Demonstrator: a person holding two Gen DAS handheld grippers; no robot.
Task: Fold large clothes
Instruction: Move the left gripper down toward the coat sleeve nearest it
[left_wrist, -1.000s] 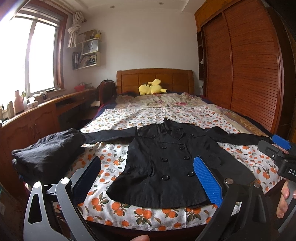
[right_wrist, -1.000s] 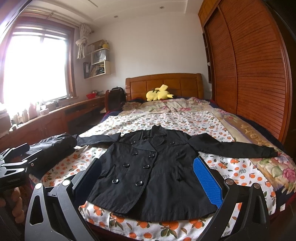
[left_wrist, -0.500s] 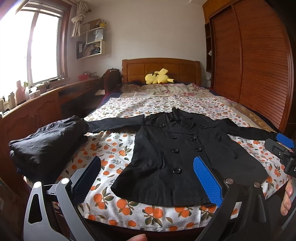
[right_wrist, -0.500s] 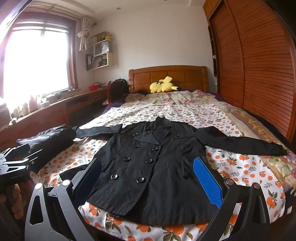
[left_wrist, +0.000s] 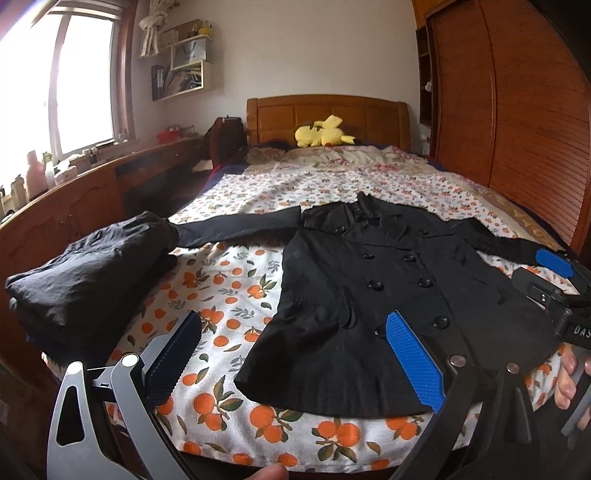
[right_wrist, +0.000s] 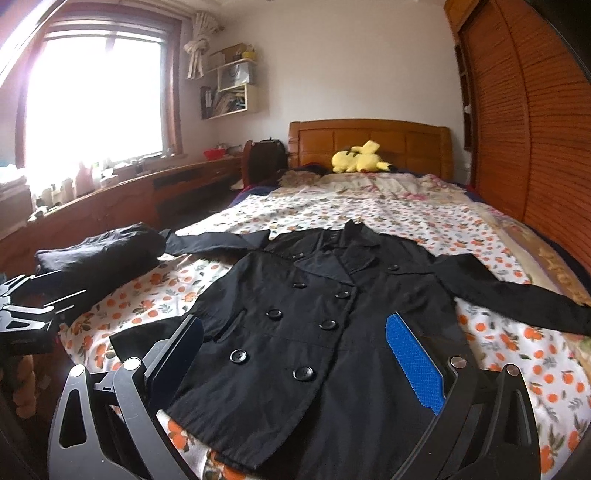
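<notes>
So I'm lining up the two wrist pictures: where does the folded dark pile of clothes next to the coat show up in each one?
Left wrist view: the folded dark pile fills the left-middle, on the bed's left edge, at the end of the black coat's sleeve.
Right wrist view: the pile sits smaller, far left at mid-height, again at the sleeve end.
Shared landmark: the yellow plush toy at the headboard.

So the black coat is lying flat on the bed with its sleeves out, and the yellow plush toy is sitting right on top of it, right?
Not quite. The yellow plush toy isn't on the black coat; it lies far off by the headboard, as the right wrist view shows. The coat does lie flat on the bed, sleeves out.
</notes>
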